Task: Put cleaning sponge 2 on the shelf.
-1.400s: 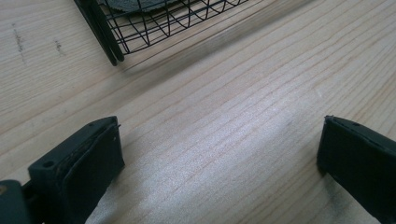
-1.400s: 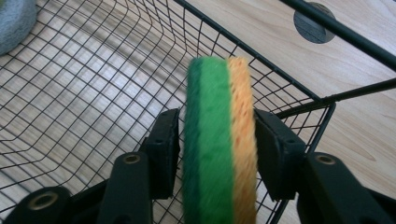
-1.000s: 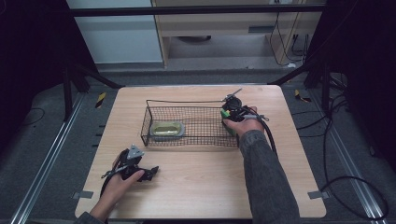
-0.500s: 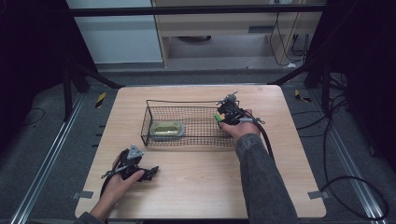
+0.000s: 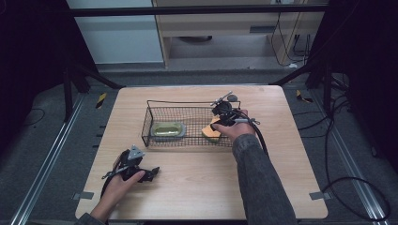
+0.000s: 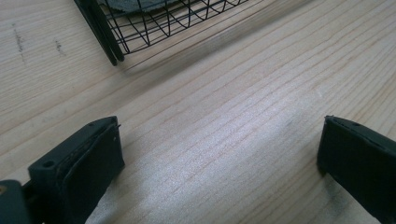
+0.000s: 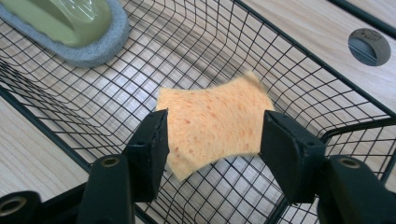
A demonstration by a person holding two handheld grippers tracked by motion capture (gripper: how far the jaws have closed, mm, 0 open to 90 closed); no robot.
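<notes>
On the wooden table [image 5: 197,187], the left gripper [image 5: 151,174] rests near the front left edge, held by the person's left hand [image 5: 123,180]. Its jaws stand wide apart with nothing between them; the left gripper view shows bare wood grain in the gap and a corner of the wire basket [image 6: 154,23] farther off.

The wire basket [image 5: 155,105] sits at the middle of the table. In its left part lies a scrubbing pad with a green handle [image 5: 168,131], flat on the mesh floor; the right gripper view shows the pad [image 7: 70,28] with a grey base under the green top.

In the right part of the basket lies the orange sponge [image 5: 212,131]. The right gripper [image 5: 217,125] reaches into the basket over it. In the right gripper view, the sponge [image 7: 212,123] sits between the two jaws, which have just been opening and now stand at its edges without squeezing it. The sponge's outline is slightly blurred at the far edge.

Beyond the basket's far right corner, a small grey round object [image 7: 369,45] lies on the table.
</notes>
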